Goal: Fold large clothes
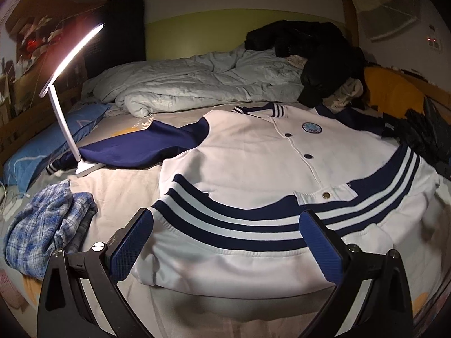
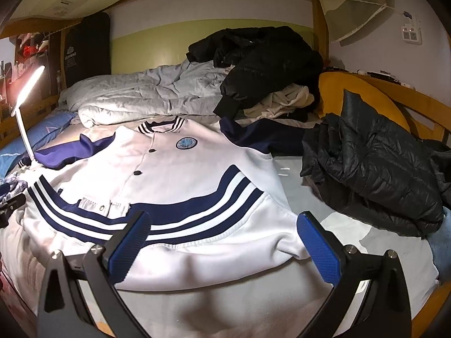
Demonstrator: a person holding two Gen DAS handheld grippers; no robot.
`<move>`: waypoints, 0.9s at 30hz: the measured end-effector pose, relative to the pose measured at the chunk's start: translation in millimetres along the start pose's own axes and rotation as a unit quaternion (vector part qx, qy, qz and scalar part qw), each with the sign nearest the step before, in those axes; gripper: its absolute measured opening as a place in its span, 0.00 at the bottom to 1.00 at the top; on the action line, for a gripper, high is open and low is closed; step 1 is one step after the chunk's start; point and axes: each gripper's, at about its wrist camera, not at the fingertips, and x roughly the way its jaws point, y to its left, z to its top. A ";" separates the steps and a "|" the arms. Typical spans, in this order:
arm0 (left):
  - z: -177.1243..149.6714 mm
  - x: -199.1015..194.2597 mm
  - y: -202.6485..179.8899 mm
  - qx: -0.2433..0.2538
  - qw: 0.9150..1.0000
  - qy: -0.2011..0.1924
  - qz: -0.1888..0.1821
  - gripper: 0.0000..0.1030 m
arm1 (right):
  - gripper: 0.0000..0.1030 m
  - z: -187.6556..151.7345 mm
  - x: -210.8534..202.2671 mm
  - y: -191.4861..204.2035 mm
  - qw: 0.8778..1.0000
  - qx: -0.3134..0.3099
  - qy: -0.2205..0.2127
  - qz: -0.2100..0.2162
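The right hand-held gripper [image 2: 222, 242] hovers, jaws apart, over the white jacket's [image 2: 197, 174] hem.

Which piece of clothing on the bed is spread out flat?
The white varsity jacket with navy stripes; the black coat and plaid shirt lie crumpled.

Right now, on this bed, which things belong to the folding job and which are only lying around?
For the job:
- white and navy jacket, spread flat, front up
- left tool, open above the hem
- right tool, open above the hem

Lying about:
- desk lamp, its base on the jacket's navy sleeve
- plaid cloth
- grey quilt
- black puffer jacket
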 end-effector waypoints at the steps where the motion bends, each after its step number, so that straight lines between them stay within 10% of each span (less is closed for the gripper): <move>1: -0.5 -0.3 -3.1 0.006 1.000 0.000 -0.002 1.00 | 1.00 -0.4 0.4 0.9 1.000 -0.002 0.002 0.001; 12: -22.6 18.7 -48.1 0.100 0.988 0.097 -0.071 1.00 | 1.00 -20.3 10.8 46.9 0.985 -0.131 0.072 0.085; 20: -46.6 20.2 -83.3 0.178 0.970 0.139 -0.092 1.00 | 1.00 -68.4 19.1 107.6 0.945 -0.314 0.086 0.043; 27: -51.8 47.5 -62.6 0.132 0.977 0.166 -0.035 1.00 | 1.00 -75.3 41.9 104.8 0.946 -0.311 0.087 -0.002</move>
